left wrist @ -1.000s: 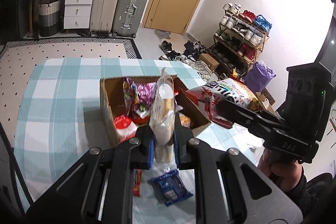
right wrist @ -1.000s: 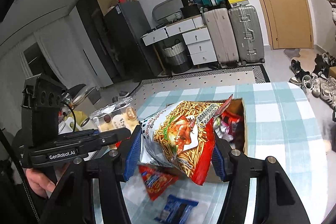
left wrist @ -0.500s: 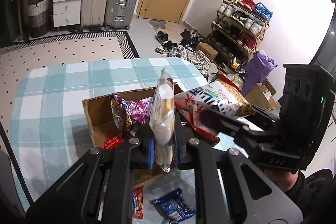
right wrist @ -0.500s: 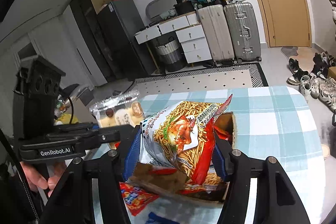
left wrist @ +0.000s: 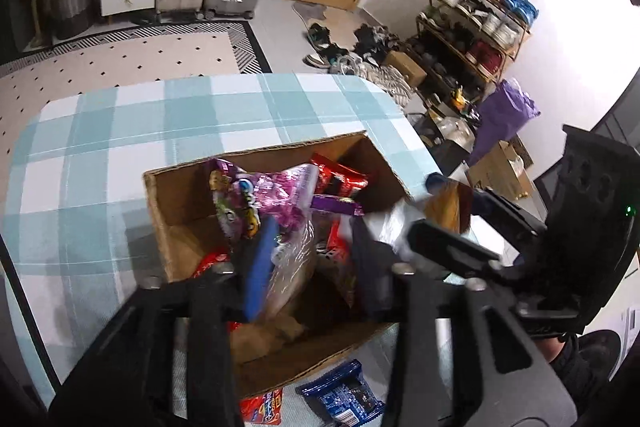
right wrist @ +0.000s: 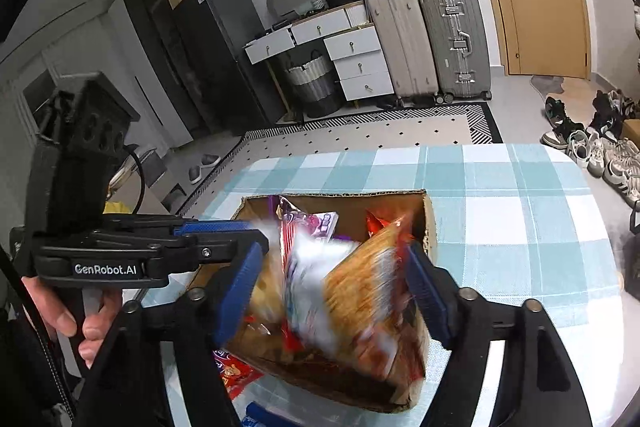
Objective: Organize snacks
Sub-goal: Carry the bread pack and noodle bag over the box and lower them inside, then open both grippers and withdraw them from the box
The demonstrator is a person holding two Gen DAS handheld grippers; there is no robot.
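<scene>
An open cardboard box [left wrist: 176,203] with several snack bags stands on the checked table; it also shows in the right wrist view [right wrist: 430,215]. My left gripper [left wrist: 308,267] is over the box with its jaws spread, and a clear snack packet [left wrist: 288,259] lies loose between them, blurred. My right gripper [right wrist: 332,283] is open over the box, and the orange noodle-snack bag [right wrist: 360,299] between its pads is blurred. The right gripper [left wrist: 460,243] shows at the box's right side, and the left gripper [right wrist: 224,231] shows at its left side.
A red snack packet [left wrist: 264,403] and a blue packet [left wrist: 344,395] lie on the table in front of the box. The checked tablecloth [right wrist: 512,211] extends beyond the box. Suitcases, drawers and a shoe rack stand around the room.
Both grippers moved forward over the box and opened. The clear packet and the orange bag have left their grip and are dropping into the box.
</scene>
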